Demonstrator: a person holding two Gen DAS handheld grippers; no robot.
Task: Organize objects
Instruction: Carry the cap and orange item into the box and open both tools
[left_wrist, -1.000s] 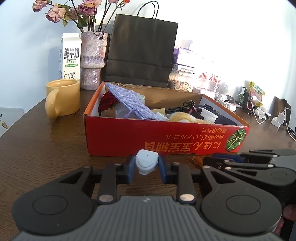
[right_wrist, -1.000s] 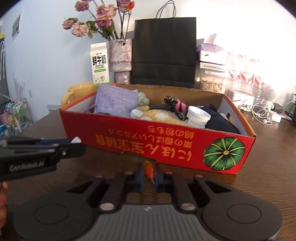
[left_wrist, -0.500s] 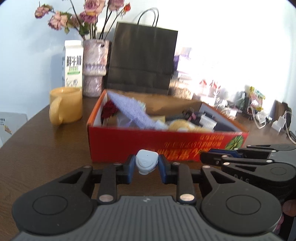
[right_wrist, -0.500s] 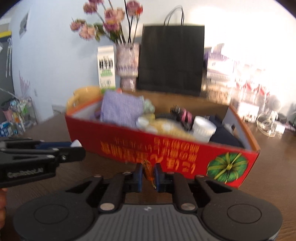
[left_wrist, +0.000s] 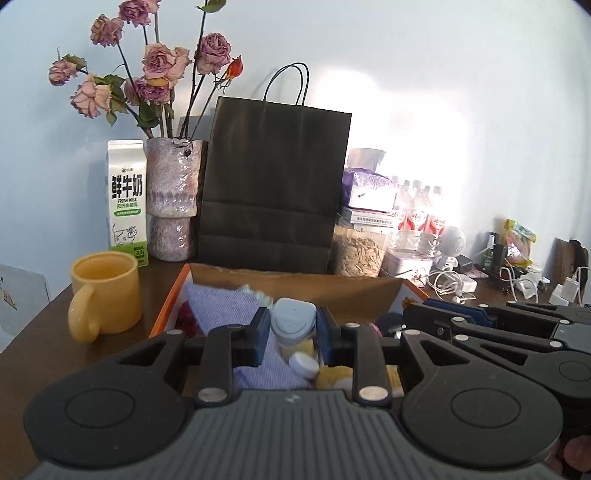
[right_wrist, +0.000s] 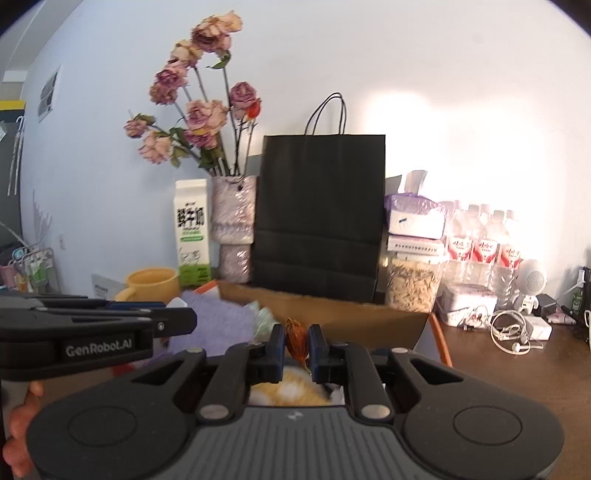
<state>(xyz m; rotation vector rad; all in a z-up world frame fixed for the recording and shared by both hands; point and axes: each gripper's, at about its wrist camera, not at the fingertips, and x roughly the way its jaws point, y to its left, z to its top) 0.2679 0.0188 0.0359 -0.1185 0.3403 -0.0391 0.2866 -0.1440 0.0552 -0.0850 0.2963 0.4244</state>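
— What lies ahead of your tongs?

— Straight beyond both pairs stands a black paper bag against the wall; below my fingers sits an open cardboard box on the dark wooden table. Left of the bag stands a vase of dried roses, a milk carton beside it and a yellow mug nearer me.

— And in the box?

— A purple cloth under my left tongs.

— What do the tongs hold?

— My left gripper pinches a small pale-blue capped bottle above the box. My right gripper, pressed nearly together, clamps a small orange-brown object, too small to name, also over the box
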